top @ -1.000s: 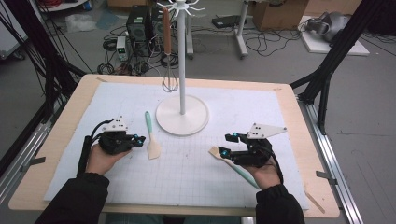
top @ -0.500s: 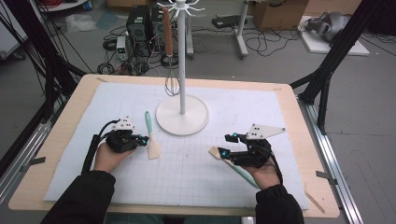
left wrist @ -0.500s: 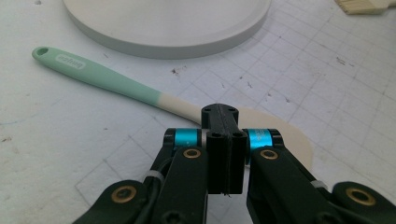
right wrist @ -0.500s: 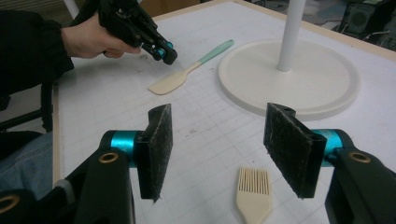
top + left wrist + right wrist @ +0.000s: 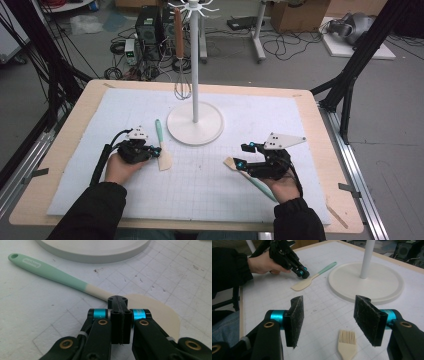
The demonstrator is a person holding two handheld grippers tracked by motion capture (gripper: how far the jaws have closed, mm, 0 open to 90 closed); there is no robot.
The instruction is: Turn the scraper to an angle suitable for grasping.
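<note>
The left gripper (image 5: 150, 149) has moved in toward the silicone spatula (image 5: 161, 144) since a second ago, its jaws pressed together with nothing between them, tips poised over the neck where mint-green handle meets cream blade; contact cannot be judged. That suggests a pickup is being lined up, perhaps for hanging on the white hook stand (image 5: 194, 125), where a whisk (image 5: 181, 55) dangles. The right gripper (image 5: 327, 317) holds its place, its fuzzy dark-padded jaws apart, a cream basting brush (image 5: 347, 342) with fine bristles lying below and between them on the gridded white tabletop mat (image 5: 220, 185).
</note>
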